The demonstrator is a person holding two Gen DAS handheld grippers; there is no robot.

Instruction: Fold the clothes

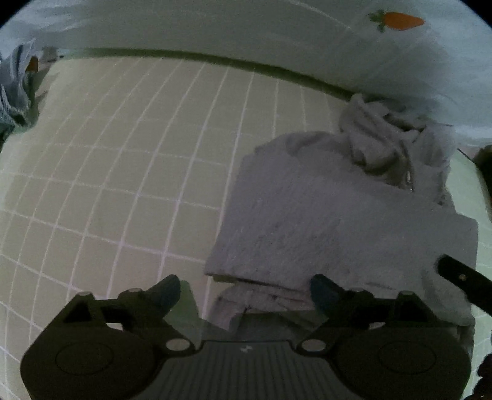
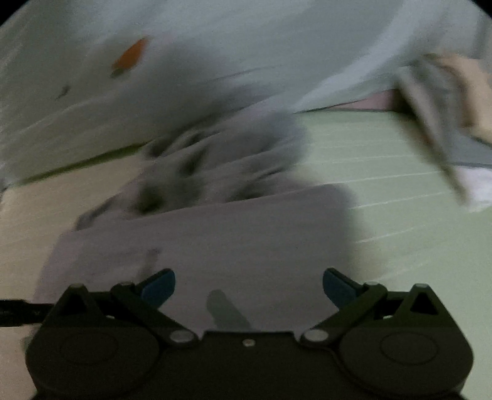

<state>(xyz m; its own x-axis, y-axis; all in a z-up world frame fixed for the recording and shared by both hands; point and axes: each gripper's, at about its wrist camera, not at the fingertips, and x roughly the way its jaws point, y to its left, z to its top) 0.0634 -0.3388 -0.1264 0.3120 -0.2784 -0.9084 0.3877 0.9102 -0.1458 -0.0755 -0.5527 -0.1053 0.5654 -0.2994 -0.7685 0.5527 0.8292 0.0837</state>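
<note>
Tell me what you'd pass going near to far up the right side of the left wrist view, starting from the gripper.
Left gripper, open → flat folded part of the grey garment → its bunched-up end → pale blue sheet with an orange carrot print.

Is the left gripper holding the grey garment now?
No: the left gripper is open, fingers spread wide, with the grey garment lying flat beyond them.

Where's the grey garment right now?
In the left wrist view, the grey garment lies right of centre on the green grid sheet, just ahead of the left hand-held gripper.
</note>
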